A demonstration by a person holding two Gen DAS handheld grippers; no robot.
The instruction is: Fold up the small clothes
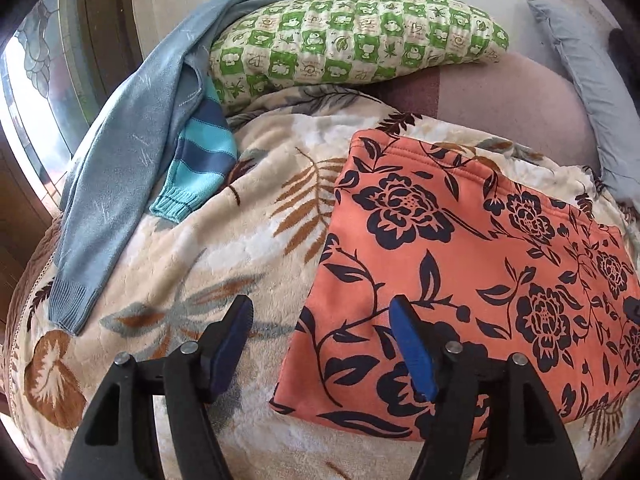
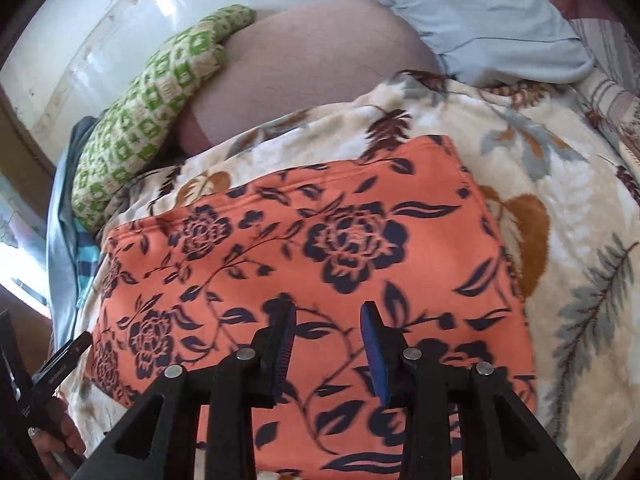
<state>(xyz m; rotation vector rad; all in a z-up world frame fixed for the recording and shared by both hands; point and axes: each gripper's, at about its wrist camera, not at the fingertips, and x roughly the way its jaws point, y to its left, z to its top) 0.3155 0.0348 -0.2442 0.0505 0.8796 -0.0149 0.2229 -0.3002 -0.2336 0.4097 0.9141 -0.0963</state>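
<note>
A folded orange garment with dark navy flowers point(image 1: 460, 260) lies flat on a cream floral blanket point(image 1: 240, 220). My left gripper point(image 1: 320, 312) hovers at the garment's left edge, open, with its right finger over the orange cloth and its left finger over the blanket. Nothing is pinched between its blue pads. In the right wrist view the same garment point(image 2: 312, 248) fills the middle. My right gripper point(image 2: 328, 308) stands open just above its near part, and the cloth lies flat under the gap.
A blue-grey sweater point(image 1: 132, 152) and a teal striped sleeve point(image 1: 200, 160) lie at the blanket's left. Behind are a green checked pillow point(image 1: 352, 40) and a pale blue pillow point(image 1: 592, 80). A person's hand point(image 2: 60, 440) shows at the lower left of the right wrist view.
</note>
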